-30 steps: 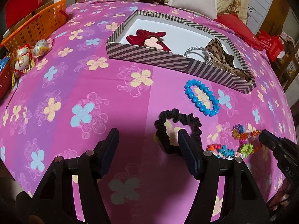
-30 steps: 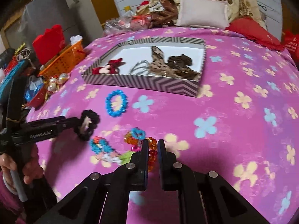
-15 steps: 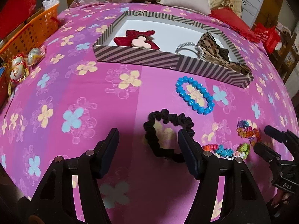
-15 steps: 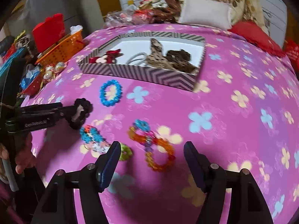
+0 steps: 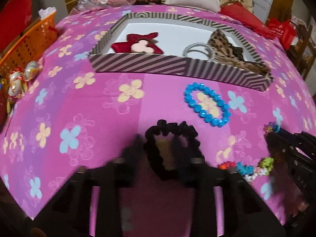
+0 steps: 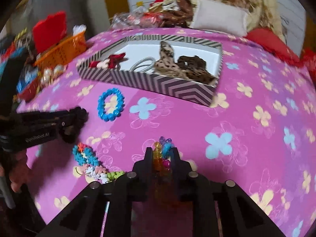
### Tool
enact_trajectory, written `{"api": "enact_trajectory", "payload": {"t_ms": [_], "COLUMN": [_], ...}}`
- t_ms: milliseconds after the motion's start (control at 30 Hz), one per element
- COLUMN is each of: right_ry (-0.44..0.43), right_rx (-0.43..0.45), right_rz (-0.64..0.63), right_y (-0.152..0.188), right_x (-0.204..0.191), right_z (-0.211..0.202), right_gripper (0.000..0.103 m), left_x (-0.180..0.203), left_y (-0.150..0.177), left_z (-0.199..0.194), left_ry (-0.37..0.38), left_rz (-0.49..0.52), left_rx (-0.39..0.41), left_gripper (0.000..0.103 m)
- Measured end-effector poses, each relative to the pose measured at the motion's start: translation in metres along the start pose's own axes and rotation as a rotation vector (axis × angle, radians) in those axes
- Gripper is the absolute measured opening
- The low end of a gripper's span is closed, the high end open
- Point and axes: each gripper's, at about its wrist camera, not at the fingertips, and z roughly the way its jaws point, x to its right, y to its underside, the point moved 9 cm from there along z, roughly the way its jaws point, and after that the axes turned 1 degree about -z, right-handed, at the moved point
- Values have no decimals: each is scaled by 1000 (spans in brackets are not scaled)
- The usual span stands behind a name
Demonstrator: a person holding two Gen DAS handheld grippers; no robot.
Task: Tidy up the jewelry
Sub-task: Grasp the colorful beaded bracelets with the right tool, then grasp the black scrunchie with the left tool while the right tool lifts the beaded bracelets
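Progress entry, read left to right. Striped box (image 5: 138, 64) on the pink flowered bedcover (image 5: 110, 122), already holding a red bow clip (image 5: 136, 44), a silver bangle (image 5: 197, 49), a leopard-print scrunchie (image 6: 167, 63) and a dark scrunchie (image 6: 189, 61): this part looks done. Left gripper (image 5: 167, 144): jaws have just been closing and now stand narrow, blurred in its own view, with one side of the black scrunchie (image 5: 169, 132) between them; the right wrist view shows the fabric bunched at its tip, so it is judged gripped, though the scrunchie rests on the cover. Blue bead bracelet (image 5: 207, 104): lying loose in front of the box, untouched. Flower-bead bracelet (image 6: 88, 162) in mixed colours: loose on the cover between the two grippers, untouched. Right gripper (image 6: 162, 154): jaws have just been closing and now pinch the clear coloured-bead bracelet (image 6: 160, 152), its orange, purple and blue beads showing between the fingers; the bracelet is low against the cover. Judgement: four pieces boxed, two gripped but not yet carried over, two waiting; roughly half remains. Orange basket (image 5: 25, 43) and foil-wrapped sweets (image 5: 17, 81) at the left edge look outside the job.
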Motion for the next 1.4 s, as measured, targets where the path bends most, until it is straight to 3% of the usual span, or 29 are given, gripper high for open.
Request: {"api": "enact_trajectory", "payload": {"t_ms": [100, 233, 300, 533, 633, 733, 800, 833, 1067, 1133, 1167, 1200, 1400], "right_ry": [-34, -69, -79, -80, -81, -39, -34, -29, -32, -15, 6, 15, -58], "right_rx": [13, 64, 84, 133, 116, 15, -8, -10, -26, -30, -23, -23, 13], "right_rz": [40, 76, 78, 54, 38, 6, -19, -23, -70, -100, -111, -108, 8], "right_y": [-1, -9, -14, -25, -23, -9, 0, 3, 1, 1, 1, 2, 2], "right_x": [1, -2, -4, -15, -15, -14, -18, -18, -26, -30, -29, -27, -13], "right_z": [-6, -27, -38, -62, -60, -40, -28, -24, -1, 6, 6, 4, -15], "right_gripper": [15, 13, 6, 6, 6, 18, 37, 40, 40, 38, 22, 15, 13], "left_x": [-1, -4, -6, -8, -10, -12, -12, -12, -12, -13, -14, -14, -14], "left_y": [1, 4, 1, -5, -6, -6, -4, -3, 2, 2, 3, 3, 2], "left_z": [-1, -10, -19, -53, -63, -68, -70, -70, -66, -63, -62, -62, -62], "left_ry": [15, 76, 80, 115, 114, 111, 109, 108, 92, 93, 95, 95, 95], "left_rz": [-16, -56, -57, -51, -46, -50, -56, -56, -57, -69, -76, -78, -72], "left_rx": [-10, -25, -4, 59, 77, 83, 80, 78, 66, 58, 53, 50, 55], "left_gripper": [8, 7, 7, 6, 6, 6, 6, 6, 6, 6, 6, 6, 6]}}
